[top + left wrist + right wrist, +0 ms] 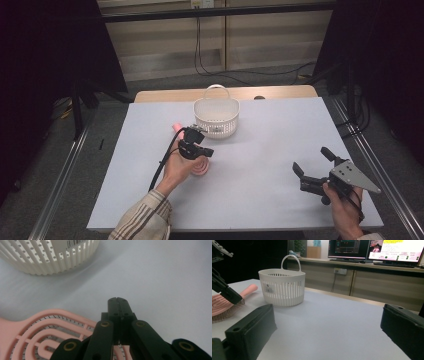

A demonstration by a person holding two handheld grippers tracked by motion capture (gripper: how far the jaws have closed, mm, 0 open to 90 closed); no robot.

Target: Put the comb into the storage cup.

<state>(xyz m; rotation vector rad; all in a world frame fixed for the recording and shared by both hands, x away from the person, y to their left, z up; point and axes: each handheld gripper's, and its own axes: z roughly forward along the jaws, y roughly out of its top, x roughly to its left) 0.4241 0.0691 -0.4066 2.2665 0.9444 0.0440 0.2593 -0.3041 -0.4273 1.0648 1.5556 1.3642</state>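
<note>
Dark curtains close off both sides of our workspace, and a pale grey table (260,150) fills the middle of the high view, with cables trailing down the wall behind it. From the right gripper view we also see monitors glowing on a long counter at the back of the room.

Near the far edge of the table stands a white slotted basket (216,117), upright, its loop handle raised. Just in front of it and to its left lies a pink hairbrush (201,167), flat on the table, its handle end pointing away toward the basket's left side. The brush and the basket are near each other but apart.

Our left gripper (117,301) sits over the head of the brush. In the left gripper view its fingers are pressed together, tip to tip, with nothing between them; the vented pink brush head lies below and to the left of them, and the basket's ribbed wall rises beyond. Whether the gripper body touches the brush we cannot tell.

Our right gripper (312,162) is held well apart from all this, low over the near right part of the table. Its fingers (252,330) stand wide apart, holding nothing, and between them we look across bare table toward the basket and the brush.
</note>
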